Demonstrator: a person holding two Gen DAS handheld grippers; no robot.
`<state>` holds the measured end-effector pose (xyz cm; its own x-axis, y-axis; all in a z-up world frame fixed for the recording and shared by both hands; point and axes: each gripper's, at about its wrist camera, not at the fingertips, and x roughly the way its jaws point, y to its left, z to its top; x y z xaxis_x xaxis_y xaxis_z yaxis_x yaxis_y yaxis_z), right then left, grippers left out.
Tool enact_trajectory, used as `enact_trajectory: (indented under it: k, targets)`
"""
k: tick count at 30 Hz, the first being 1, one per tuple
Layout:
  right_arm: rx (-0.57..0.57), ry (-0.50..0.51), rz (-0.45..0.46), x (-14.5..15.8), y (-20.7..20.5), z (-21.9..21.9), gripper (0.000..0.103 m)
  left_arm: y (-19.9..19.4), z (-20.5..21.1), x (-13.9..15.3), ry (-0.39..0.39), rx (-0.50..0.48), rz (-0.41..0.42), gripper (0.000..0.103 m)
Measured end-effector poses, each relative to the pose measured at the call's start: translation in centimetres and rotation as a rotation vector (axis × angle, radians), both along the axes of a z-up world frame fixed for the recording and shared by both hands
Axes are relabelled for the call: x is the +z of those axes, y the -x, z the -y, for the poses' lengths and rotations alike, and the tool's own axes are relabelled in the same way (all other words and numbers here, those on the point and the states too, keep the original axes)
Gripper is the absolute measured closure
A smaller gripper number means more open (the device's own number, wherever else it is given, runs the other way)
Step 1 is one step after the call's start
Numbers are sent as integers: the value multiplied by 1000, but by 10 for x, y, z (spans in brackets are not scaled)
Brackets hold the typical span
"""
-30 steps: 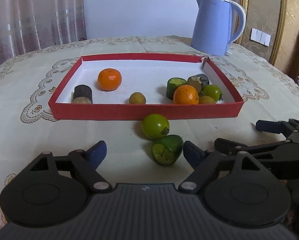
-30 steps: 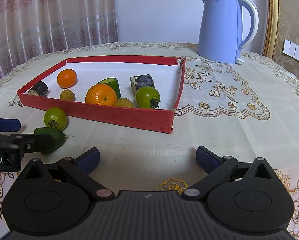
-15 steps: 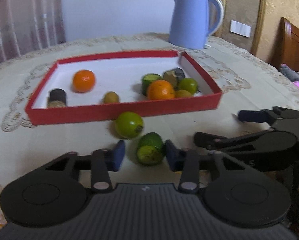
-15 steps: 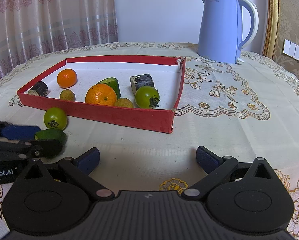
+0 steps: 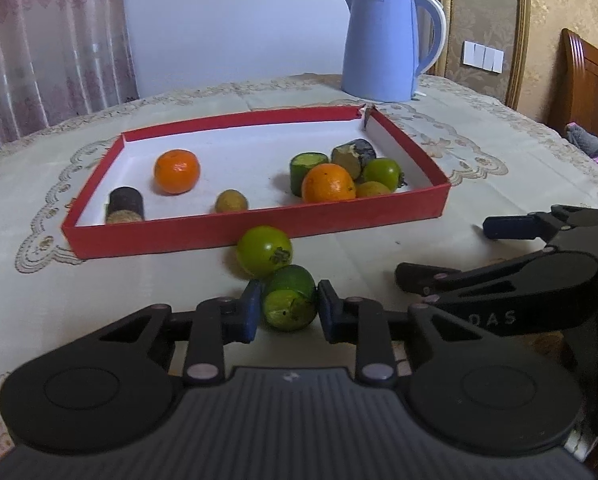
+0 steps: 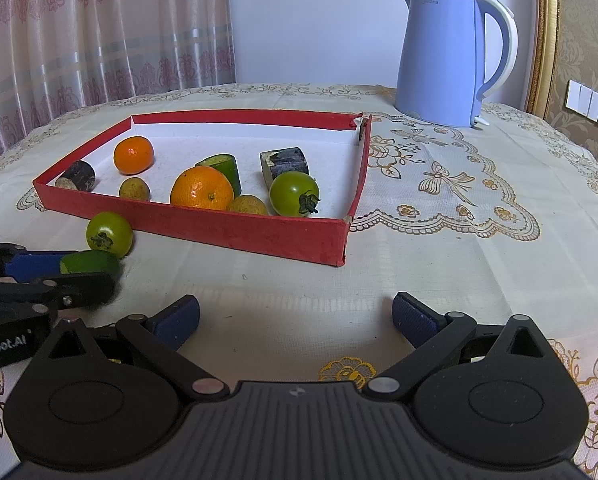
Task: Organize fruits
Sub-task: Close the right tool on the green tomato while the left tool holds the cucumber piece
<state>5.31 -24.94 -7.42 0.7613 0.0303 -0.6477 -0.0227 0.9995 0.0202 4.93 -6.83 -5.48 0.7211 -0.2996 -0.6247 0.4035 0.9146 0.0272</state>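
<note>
Pinching the cut green piece [image 5: 290, 300] on the table [image 5: 379, 248] just before the red tray [image 5: 259, 232], the left tongs [image 5: 287, 312] have just been closing on it. Right tongs [image 6: 295, 316] wait spread, empty. Next, I judge: lift clear of the touching green tomato [image 5: 263, 250], over the wall.

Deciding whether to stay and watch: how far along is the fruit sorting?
Mostly done: eight pieces already lie in the red tray. In hand: the left gripper, its jaws just closed, pinches the cut green piece on the tablecloth. Left: that piece and the green tomato beside the tray. The right gripper waits open, empty.
</note>
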Motion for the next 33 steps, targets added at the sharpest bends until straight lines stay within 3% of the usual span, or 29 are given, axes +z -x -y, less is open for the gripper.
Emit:
enact_trajectory:
  k: [6,16,33]
  targets:
    - [0,0,0,0,0,0,0,9,-24,6,-17,32,33,76]
    - [0,-2,0,0,0,0,0,-19,-64,1,-21,230,19,76]
    - [0,-11,5,1,1,2,0,-38,-65,-12,-69,230,77,69]
